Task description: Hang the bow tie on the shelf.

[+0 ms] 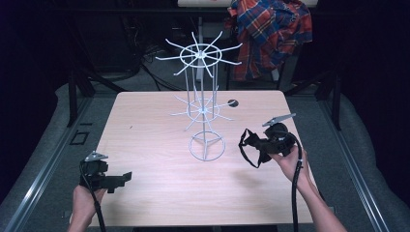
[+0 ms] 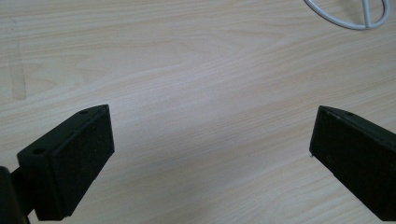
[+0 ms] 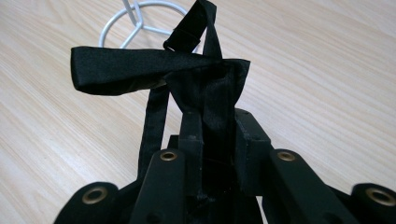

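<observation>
A white wire rack (image 1: 205,92) with two tiers of spoke arms stands upright at the table's middle, on a ring base (image 1: 206,146). My right gripper (image 1: 255,143) is shut on a black bow tie with a strap (image 1: 249,145), held above the table to the right of the base. In the right gripper view the black bow tie (image 3: 154,69) is pinched between the jaws and its strap loops up and down. My left gripper (image 1: 121,178) is open near the front left of the table, its jaws (image 2: 210,154) spread wide over bare wood.
The light wood table (image 1: 159,193) has a small dark round hole (image 1: 233,103) at the back right. A plaid shirt (image 1: 270,34) hangs behind the table. Part of the rack's ring base (image 2: 348,14) lies ahead of the left gripper. Dark floor and rails flank the table.
</observation>
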Motion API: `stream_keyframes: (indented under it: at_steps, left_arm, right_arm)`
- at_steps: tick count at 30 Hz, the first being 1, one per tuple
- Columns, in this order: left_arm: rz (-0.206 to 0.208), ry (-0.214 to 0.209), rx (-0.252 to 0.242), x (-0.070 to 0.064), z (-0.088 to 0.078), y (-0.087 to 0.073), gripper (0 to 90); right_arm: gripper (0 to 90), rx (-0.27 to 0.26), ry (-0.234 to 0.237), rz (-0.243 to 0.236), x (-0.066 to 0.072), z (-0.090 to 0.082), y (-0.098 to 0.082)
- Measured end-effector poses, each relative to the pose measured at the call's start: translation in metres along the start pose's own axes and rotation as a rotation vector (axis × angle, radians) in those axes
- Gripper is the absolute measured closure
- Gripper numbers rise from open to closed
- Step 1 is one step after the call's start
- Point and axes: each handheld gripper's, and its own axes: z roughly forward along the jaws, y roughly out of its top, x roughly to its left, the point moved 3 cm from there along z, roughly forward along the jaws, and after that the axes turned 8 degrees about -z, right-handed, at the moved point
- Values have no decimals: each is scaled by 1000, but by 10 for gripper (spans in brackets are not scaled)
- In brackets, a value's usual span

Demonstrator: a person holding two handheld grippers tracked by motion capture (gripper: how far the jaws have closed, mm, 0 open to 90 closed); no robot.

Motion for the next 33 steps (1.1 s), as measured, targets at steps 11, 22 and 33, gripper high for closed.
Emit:
stream_keyframes:
  at_steps: [11,22,33]
  left_arm:
    - [4,-4,2,-1,0,0,0]
    - [8,-11,8,-2,3,1,0]
    - [26,-14,12,-6,5,3,0]
  right_arm:
    - [752,-35,7,-14,8,-7,12]
    - [752,-74,1,-31,12,-19,22]
    - [752,-117,1,-32,14,-28,33]
